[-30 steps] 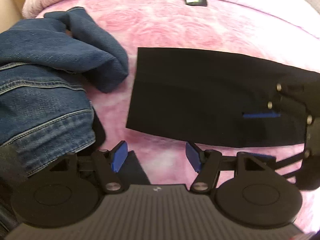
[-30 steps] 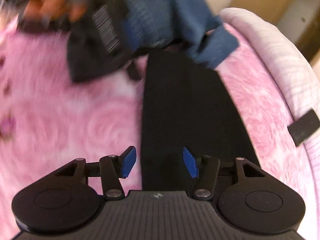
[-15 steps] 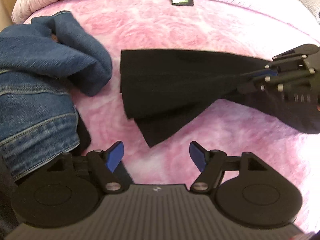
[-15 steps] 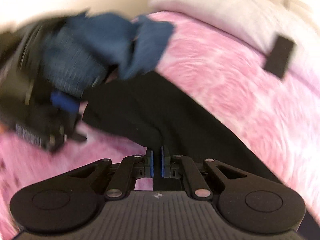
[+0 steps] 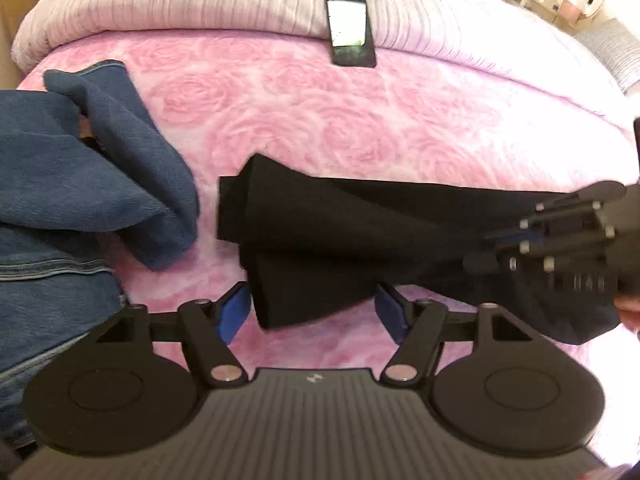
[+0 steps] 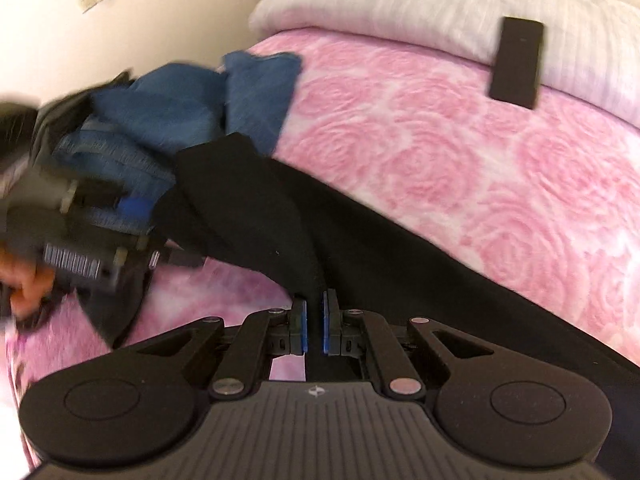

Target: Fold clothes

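fabric is clamped between the closed fingers of the right tool (image 6: 313,326): a fold of the black garment (image 5: 360,236) is pinched there, and from that pinch the cloth is drawn up into a ridge. the garment is seen lying across the pink bed cover (image 5: 320,128), its free end just beside the heap of blue denim (image 5: 80,184), its other end running off under the right tool. the left tool (image 5: 312,312) is held with its fingers well apart, the near corner of the black cloth lying between the blue pads but not gripped. a phone (image 5: 350,30) is seen at the edge of the pale duvet (image 5: 200,0), well clear of the work.

the step in hand is judged to be a fold of the black garment, one end lifted by the right tool while the free corner is lined up for the left. the next move is judged to call for the left fingers to be closed on that corner, squarely and through all layers, so that both ends can be carried together without the cloth twisting or catching the denim.

against the frame a second ago, the garment is no longer spread flat: it has been gathered and pulled towards the left tool. the right tool, then open above the cloth, has been shut on it. the left tool has stayed open and has been brought nearer the cloth's corner.
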`<state>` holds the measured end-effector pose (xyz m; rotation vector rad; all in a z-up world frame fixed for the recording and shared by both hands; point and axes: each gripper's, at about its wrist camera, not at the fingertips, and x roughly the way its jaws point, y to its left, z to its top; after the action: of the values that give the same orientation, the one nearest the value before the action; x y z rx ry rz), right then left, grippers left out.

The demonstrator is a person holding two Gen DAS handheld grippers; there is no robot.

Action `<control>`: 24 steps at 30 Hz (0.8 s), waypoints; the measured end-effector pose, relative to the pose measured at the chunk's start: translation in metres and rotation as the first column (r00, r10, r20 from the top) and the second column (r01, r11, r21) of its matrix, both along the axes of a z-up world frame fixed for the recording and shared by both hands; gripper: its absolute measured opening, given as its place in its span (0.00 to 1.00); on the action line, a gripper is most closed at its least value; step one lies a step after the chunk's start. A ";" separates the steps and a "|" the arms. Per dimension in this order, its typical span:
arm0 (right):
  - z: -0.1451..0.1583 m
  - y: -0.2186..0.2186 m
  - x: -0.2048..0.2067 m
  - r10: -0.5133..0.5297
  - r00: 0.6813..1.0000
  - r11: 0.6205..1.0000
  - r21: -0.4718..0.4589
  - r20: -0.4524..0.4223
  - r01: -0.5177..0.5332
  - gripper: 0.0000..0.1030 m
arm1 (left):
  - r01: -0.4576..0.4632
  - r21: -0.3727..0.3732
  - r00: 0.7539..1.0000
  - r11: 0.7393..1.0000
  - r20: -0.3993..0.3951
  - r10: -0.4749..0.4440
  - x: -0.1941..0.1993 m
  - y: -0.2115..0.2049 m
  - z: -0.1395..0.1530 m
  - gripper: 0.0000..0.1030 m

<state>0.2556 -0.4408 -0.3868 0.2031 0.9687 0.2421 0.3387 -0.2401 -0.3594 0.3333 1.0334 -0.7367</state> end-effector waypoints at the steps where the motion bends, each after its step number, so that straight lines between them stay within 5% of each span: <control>1: -0.002 0.008 -0.001 0.039 0.999 0.999 -0.011 -0.002 -0.040 0.05 | -0.008 0.017 1.000 1.000 0.001 0.008 0.000 0.001 0.003 0.59; 6: -0.019 0.062 -0.016 0.325 0.944 0.934 -0.132 -0.062 -0.331 0.26 | 0.040 0.125 0.998 0.991 0.039 -0.045 -0.015 0.002 0.002 0.60; 11: -0.021 0.074 -0.034 0.355 0.932 0.918 -0.164 -0.068 -0.361 0.27 | 0.106 0.235 0.988 0.966 0.085 -0.129 -0.031 0.000 -0.003 0.64; 14: -0.021 0.069 -0.044 0.317 0.946 0.928 -0.186 -0.066 -0.324 0.32 | 0.216 0.263 0.954 0.940 0.148 -0.260 -0.040 -0.016 -0.011 0.65; 16: -0.021 0.062 -0.049 0.258 0.963 0.941 -0.205 -0.074 -0.268 0.40 | 0.271 0.254 0.944 0.928 0.119 -0.309 -0.040 -0.027 -0.021 0.66; 21: -0.031 0.038 -0.081 0.112 0.985 0.951 -0.272 -0.132 -0.145 0.46 | 0.295 0.311 0.951 0.904 -0.001 -0.310 -0.031 -0.035 -0.050 0.66; 24: -0.037 0.020 -0.109 0.011 0.979 0.951 -0.302 -0.204 -0.074 0.48 | 0.293 0.358 0.949 0.886 0.006 -0.316 -0.037 -0.035 -0.049 0.66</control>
<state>0.1470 -0.4212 -0.4239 -0.0829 1.1980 0.1081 0.3019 -0.2747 -0.4079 0.8432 1.0632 -0.8133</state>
